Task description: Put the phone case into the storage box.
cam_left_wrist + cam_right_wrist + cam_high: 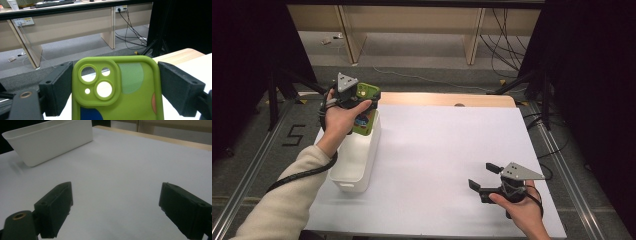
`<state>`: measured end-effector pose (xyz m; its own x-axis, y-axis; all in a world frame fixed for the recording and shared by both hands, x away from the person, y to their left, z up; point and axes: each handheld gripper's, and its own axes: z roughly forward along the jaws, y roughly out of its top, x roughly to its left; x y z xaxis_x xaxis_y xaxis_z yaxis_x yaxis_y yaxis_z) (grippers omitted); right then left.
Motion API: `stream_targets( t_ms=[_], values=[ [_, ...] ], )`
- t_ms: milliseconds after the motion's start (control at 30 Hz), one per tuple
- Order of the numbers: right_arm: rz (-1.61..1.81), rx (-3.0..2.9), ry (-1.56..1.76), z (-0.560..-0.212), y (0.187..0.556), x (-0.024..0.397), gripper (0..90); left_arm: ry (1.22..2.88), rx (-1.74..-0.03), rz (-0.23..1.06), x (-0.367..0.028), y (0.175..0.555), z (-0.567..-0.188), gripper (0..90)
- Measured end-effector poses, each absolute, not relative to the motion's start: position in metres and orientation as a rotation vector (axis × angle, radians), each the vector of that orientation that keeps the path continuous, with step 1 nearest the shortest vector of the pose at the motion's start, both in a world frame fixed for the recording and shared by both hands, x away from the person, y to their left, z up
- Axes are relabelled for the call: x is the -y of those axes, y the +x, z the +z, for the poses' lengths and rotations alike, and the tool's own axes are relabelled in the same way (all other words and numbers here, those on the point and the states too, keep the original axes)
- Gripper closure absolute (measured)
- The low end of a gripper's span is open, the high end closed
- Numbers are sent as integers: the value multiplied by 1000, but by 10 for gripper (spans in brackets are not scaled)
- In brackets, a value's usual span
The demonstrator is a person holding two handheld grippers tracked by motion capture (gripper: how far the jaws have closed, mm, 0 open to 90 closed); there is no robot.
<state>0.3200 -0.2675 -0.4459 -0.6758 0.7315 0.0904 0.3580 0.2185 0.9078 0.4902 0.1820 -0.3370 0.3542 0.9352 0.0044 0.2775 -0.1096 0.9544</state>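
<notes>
A: What has the left gripper (pixel 115 87) got?
B: Its jaws clamp a green phone case (pixel 117 90) by its two long edges, held above the far end of the white bin (pixel 357 160).
A: And the right gripper (pixel 115 212)?
B: Jaws spread wide with nothing between them, low over the white table (pixel 120 165).

The counter (pixel 452 150) has a white top with a wooden strip on its far edge. A white bin (pixel 357 160) stands near its left edge.
</notes>
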Motion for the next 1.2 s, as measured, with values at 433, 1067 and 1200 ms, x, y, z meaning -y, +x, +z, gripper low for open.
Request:
stream_targets(
  t_ms=[433,1067,1200],
  values=[
    [1446,-2140,1014,-446,320,268,130,1588,-1144,838,-184,496,-337,162],
    [1443,-2139,1016,-446,320,268,130,1547,-1194,849,-185,505,-341,162],
    [1444,-2140,1014,-446,320,268,130,1542,-1199,859,-187,508,-342,162]
  ],
)
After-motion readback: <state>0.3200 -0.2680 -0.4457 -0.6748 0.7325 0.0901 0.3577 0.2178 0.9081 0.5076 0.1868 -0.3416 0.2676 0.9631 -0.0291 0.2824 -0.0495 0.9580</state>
